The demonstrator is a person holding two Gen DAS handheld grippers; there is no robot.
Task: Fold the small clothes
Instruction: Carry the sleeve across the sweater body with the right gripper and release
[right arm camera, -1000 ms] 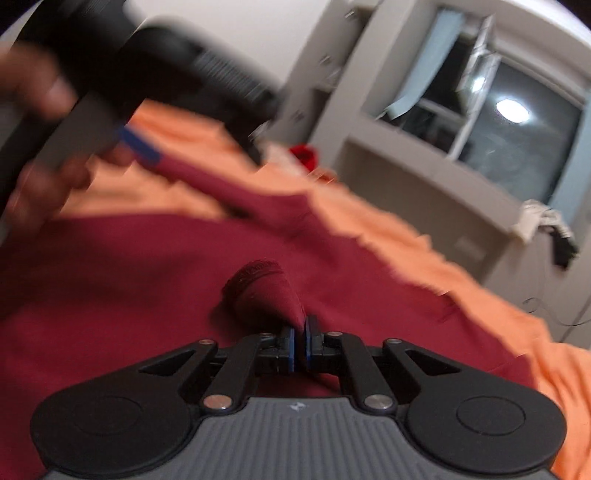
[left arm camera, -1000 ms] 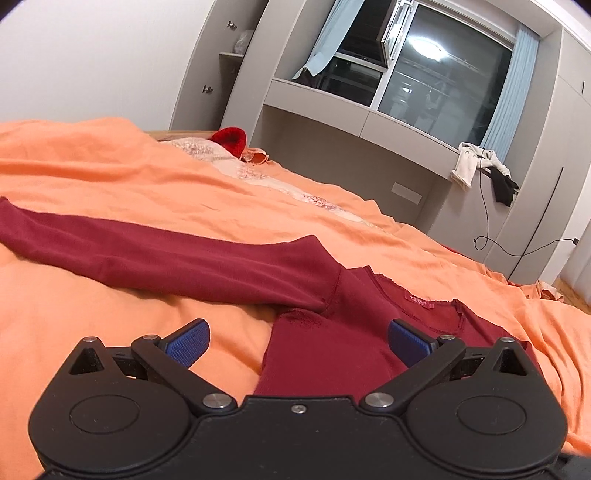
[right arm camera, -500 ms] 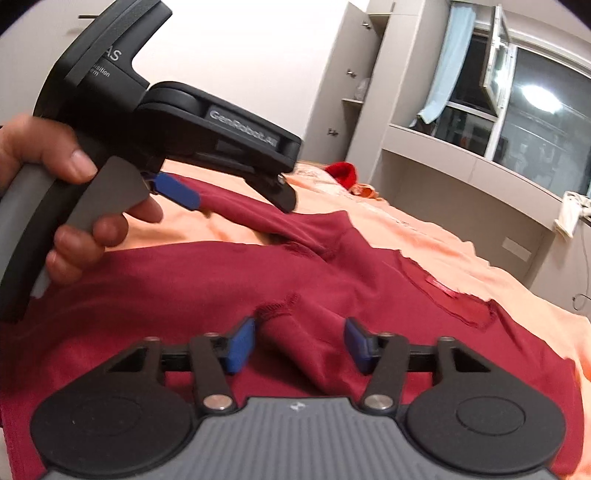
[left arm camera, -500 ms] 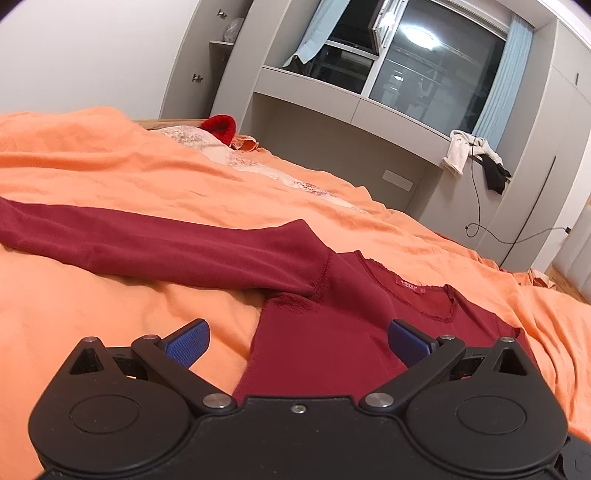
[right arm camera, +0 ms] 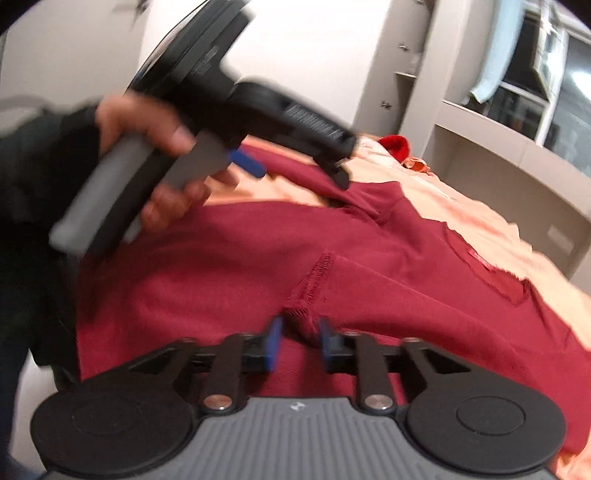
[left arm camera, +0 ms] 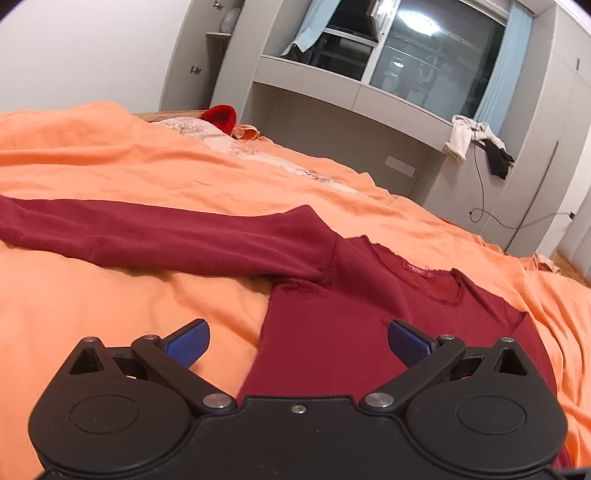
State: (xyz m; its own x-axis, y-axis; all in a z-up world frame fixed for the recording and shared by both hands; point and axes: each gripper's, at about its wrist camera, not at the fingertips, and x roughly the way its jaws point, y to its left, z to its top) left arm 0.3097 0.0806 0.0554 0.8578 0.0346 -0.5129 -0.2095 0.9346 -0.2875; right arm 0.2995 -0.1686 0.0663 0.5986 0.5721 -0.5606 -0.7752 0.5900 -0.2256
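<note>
Shirt (left arm camera: 332,317), dark red, lies flat on the orange bedspread (left arm camera: 110,302), one sleeve (left arm camera: 155,236) stretched leftward. Right gripper (right arm camera: 297,343) stands partly open around a cuff fold, pads apart. Left gripper (left arm camera: 297,338) hovers wide open over the shirt's side edge.

Warm indoor light, lamp glare in window (left arm camera: 417,18); right view motion-blurred; fisheye-curved edges.

Grey built-in cabinets (left arm camera: 306,92) frame a dark window (left arm camera: 436,59), probably night outside.
</note>
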